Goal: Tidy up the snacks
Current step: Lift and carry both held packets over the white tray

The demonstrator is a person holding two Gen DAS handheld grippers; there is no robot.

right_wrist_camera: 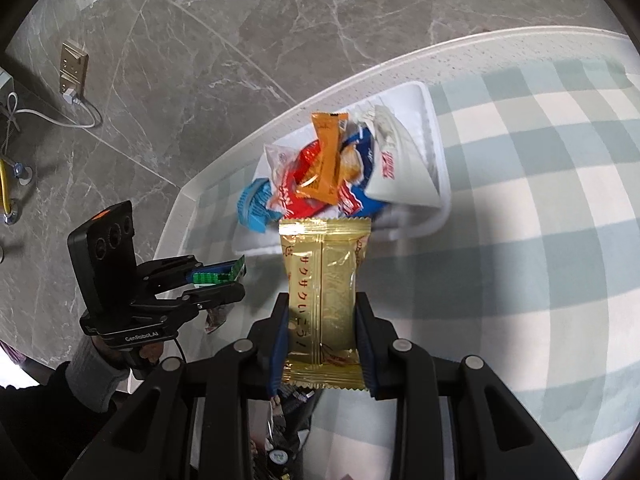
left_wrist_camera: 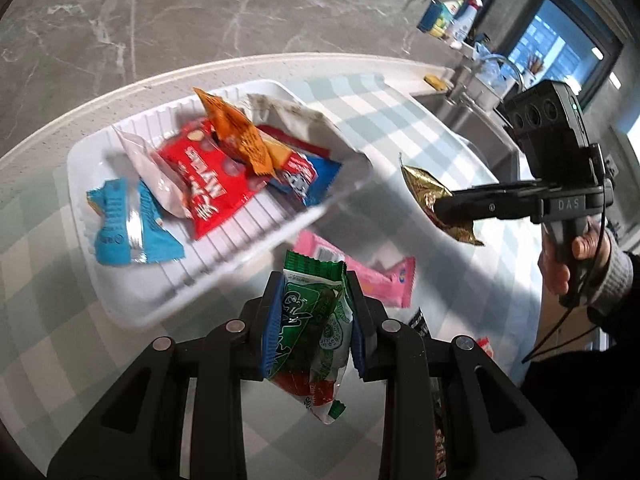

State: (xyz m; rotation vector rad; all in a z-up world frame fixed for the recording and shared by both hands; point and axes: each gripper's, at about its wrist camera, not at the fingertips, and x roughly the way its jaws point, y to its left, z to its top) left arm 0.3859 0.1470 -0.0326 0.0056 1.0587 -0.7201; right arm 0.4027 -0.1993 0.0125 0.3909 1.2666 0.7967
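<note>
My left gripper (left_wrist_camera: 314,320) is shut on a green and white snack packet (left_wrist_camera: 316,328), held above the table just short of the white tray (left_wrist_camera: 168,292). My right gripper (right_wrist_camera: 322,340) is shut on a gold wrapped snack (right_wrist_camera: 324,292), also in the air short of the tray (right_wrist_camera: 436,168). The tray holds several packets: a light blue one (left_wrist_camera: 128,224), a red one (left_wrist_camera: 208,184), an orange one (left_wrist_camera: 236,132) and a white one (left_wrist_camera: 296,120). From the left wrist view the right gripper (left_wrist_camera: 452,210) shows at the right with the gold snack (left_wrist_camera: 424,184). From the right wrist view the left gripper (right_wrist_camera: 224,280) shows at the left.
A pink packet (left_wrist_camera: 360,272) lies on the green checked tablecloth (left_wrist_camera: 400,120) beside the tray. More packets (right_wrist_camera: 288,420) lie under my right gripper. Grey marble floor (right_wrist_camera: 200,40) lies beyond the table edge. A sink (left_wrist_camera: 472,108) and bottles (left_wrist_camera: 452,12) stand far right.
</note>
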